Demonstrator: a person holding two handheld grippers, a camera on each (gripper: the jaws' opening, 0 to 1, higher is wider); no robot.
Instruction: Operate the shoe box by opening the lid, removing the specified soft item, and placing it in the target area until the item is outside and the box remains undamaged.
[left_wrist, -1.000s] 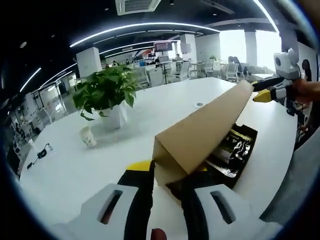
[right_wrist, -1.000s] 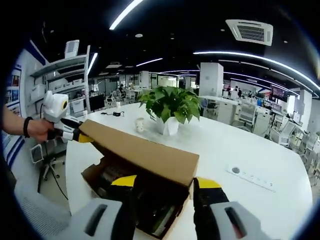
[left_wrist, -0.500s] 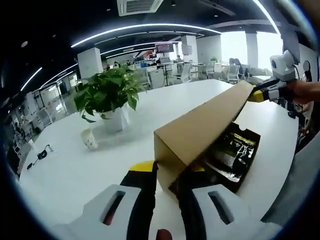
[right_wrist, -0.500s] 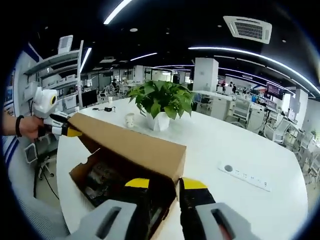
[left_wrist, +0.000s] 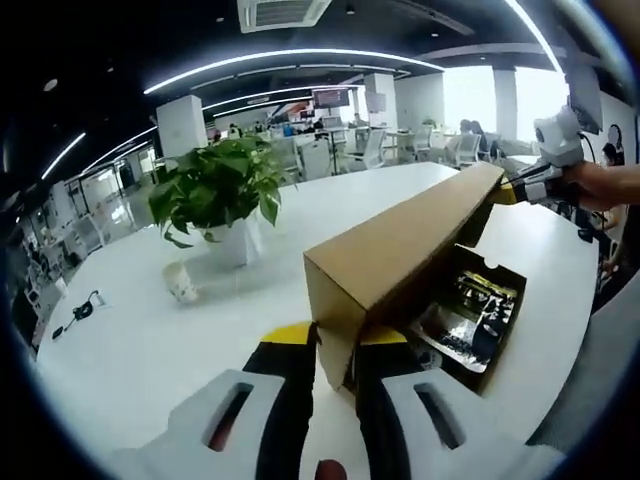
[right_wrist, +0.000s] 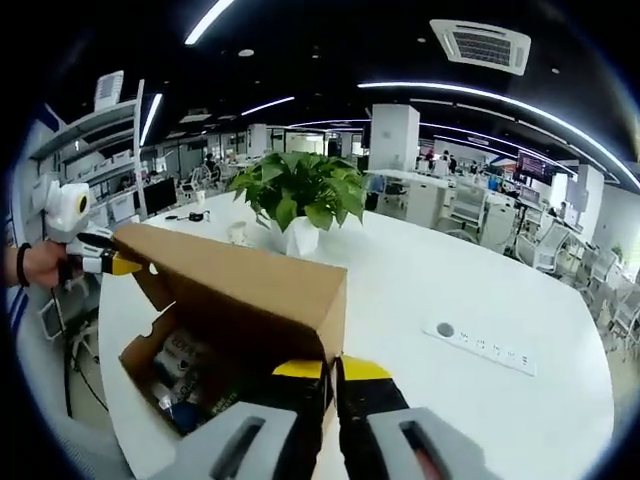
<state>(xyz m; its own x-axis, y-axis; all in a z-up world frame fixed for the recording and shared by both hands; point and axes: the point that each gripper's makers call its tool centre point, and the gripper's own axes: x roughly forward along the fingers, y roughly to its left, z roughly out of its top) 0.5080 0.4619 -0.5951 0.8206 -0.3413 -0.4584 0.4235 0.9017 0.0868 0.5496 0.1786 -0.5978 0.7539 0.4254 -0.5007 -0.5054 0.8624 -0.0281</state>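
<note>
A brown cardboard shoe box (left_wrist: 480, 350) lies open on the white table. Its lid (left_wrist: 400, 245) is raised on edge along the far side. My left gripper (left_wrist: 337, 340) is shut on the lid's near corner. From the right, the other gripper (left_wrist: 540, 178) holds the far corner. Dark glossy packets (left_wrist: 465, 305) lie in the box. In the right gripper view my right gripper (right_wrist: 333, 372) pinches its corner of the lid (right_wrist: 240, 290). The left gripper (right_wrist: 85, 255) grips the opposite end. Box contents (right_wrist: 180, 370) show white and blue-green; I cannot tell which is the soft item.
A potted green plant (left_wrist: 215, 190) (right_wrist: 295, 190) and a paper cup (left_wrist: 182, 283) (right_wrist: 238, 232) stand beyond the box. A white power strip (right_wrist: 485, 345) lies on the table to the right. A cable (left_wrist: 85, 305) lies at the far left edge. Office chairs ring the table.
The lid has swung up and back from over the box, baring more of the contents. My right gripper's jaws closed from wide apart onto the lid corner.
</note>
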